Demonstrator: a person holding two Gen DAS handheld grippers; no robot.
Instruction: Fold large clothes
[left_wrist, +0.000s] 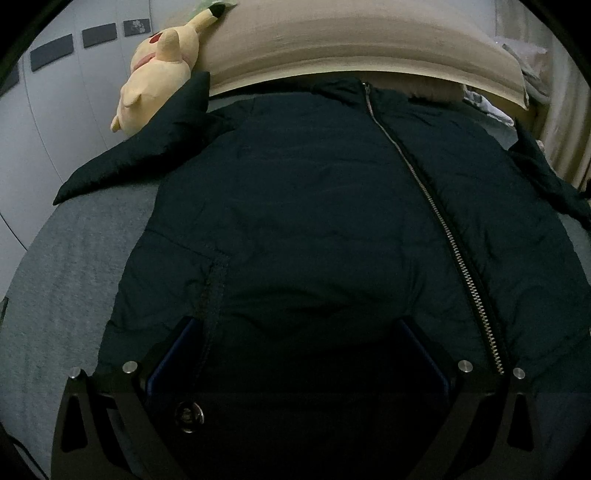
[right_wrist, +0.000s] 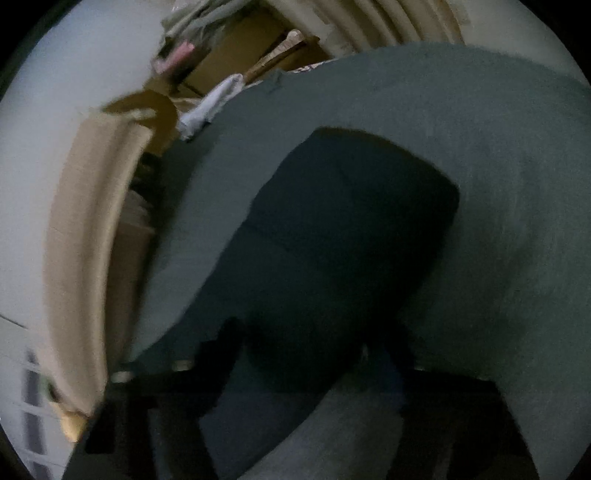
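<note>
The left gripper (left_wrist: 295, 325) points steeply downward with its two black fingers spread wide apart, blue pads (left_wrist: 173, 354) facing inward, dark fabric lying between them but not pinched. The right gripper (right_wrist: 306, 350) is blurred and rolled to one side, also angled downward; its dark fingers appear partly closed, and any grip cannot be told

Jacket (left_wrist: 314, 206) spread on bed (left_wrist: 66, 258) at frame centre, plush toy (left_wrist: 159, 74) upper left, touching sleeve (left_wrist: 147, 147), headboard (left_wrist: 351, 40) along top behind collar
</note>
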